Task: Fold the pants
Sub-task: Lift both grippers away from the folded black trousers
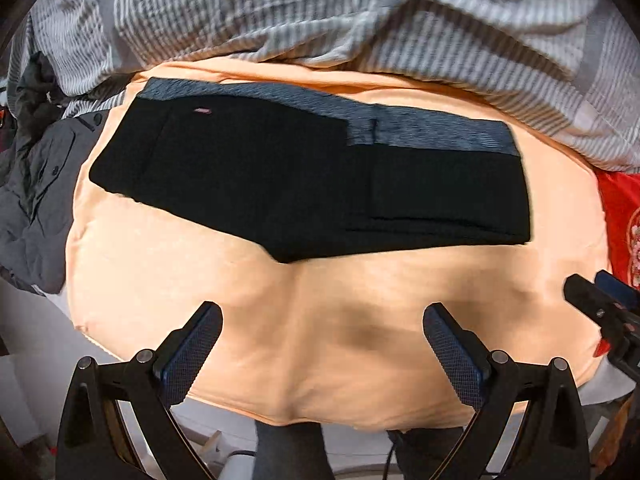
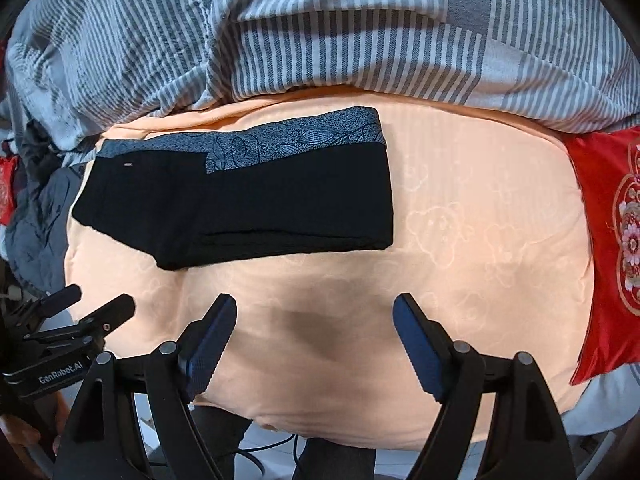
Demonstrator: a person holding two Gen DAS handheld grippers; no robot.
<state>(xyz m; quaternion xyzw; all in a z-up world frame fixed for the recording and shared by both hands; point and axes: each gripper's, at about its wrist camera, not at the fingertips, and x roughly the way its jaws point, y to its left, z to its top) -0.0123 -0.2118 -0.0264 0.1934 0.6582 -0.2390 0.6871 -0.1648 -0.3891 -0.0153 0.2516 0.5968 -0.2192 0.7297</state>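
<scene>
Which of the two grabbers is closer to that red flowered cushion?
The right gripper. It hangs open over the peach sheet, with the red cushion off to its right. The left gripper, also open, sits farther away, on the right one's other side.

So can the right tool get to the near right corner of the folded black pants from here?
Probably yes: the right tool is open, and only bare peach sheet lies between it and the folded black pants.

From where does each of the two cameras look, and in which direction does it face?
Left wrist: sits on the left gripper, faces the folded black pants; open jaws show, the right gripper at the right edge.
Right wrist: sits on that gripper, facing the peach-coloured bed cover; open jaws show.
Both share pants, cover, striped grey quilt.
</scene>
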